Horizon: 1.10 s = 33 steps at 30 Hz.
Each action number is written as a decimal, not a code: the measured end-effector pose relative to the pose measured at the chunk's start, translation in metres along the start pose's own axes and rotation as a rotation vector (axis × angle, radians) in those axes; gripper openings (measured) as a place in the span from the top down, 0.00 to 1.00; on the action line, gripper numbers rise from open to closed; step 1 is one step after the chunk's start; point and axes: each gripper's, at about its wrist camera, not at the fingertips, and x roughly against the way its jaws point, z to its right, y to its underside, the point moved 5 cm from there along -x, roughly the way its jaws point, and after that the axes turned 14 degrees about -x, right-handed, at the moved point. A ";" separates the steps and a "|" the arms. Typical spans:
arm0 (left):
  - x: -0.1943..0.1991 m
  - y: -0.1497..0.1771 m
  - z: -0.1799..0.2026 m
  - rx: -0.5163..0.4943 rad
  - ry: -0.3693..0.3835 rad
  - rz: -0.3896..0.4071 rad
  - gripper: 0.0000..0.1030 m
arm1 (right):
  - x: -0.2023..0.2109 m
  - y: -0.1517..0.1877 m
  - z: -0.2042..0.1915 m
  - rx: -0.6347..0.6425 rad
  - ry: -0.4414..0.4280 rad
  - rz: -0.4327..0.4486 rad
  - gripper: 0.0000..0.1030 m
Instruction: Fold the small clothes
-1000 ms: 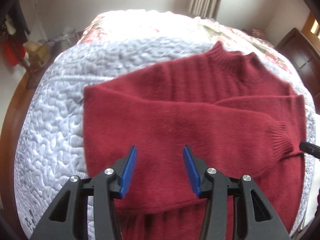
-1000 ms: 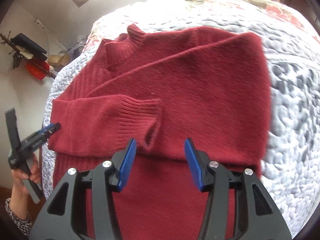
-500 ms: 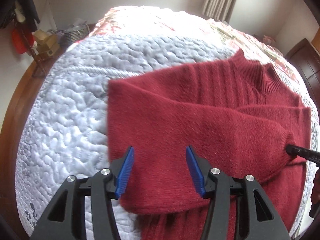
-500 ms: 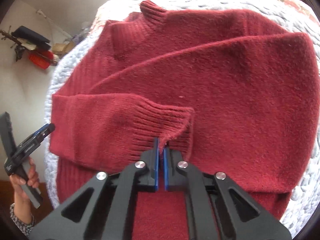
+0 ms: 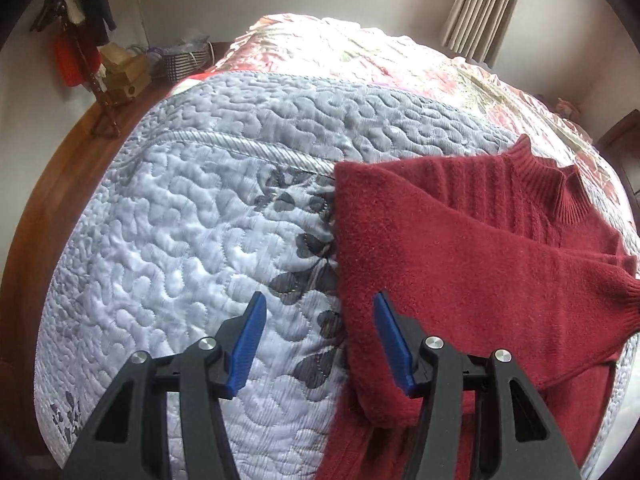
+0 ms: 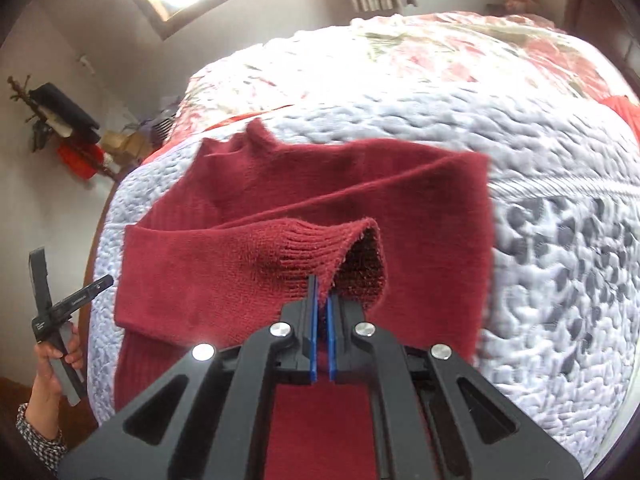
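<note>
The right gripper [image 6: 322, 300] was clamped on the sweater [image 6: 420, 200] cuff [image 6: 320, 244], sleeve running leftward across the body on the bed [image 5: 180, 208]. The left gripper [image 5: 320, 340] hung apart, straddling the sweater's left edge.

— What changed on the right?
— The right tool [image 6: 322, 300] closed on the sweater's cuff [image 6: 320, 248] and lifted it.
— And the left?
— The left tool [image 5: 318, 340] slid leftward, off the sweater [image 5: 460, 280], over the quilt [image 5: 180, 220].

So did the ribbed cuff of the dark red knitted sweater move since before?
Yes. The right gripper is shut on the ribbed cuff and has lifted it off the sweater body, toward the camera; its opening now gapes.
</note>
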 end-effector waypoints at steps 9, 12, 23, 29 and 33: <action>-0.045 -0.013 0.039 -0.076 0.017 -0.069 0.37 | -0.026 0.013 0.035 -0.032 0.064 -0.031 0.98; -0.048 -0.017 0.043 -0.088 0.023 -0.059 0.42 | -0.029 0.011 0.040 -0.040 0.068 -0.026 0.98; -0.033 -0.023 0.048 -0.119 -0.038 -0.039 0.42 | -0.020 0.005 0.052 -0.044 0.124 -0.023 0.78; 0.001 -0.029 0.064 -0.126 -0.004 0.052 0.42 | -0.005 -0.006 0.038 -0.027 0.047 0.006 0.80; -0.008 -0.026 0.087 -0.183 0.046 0.029 0.41 | -0.029 0.002 0.032 -0.016 0.046 -0.064 0.83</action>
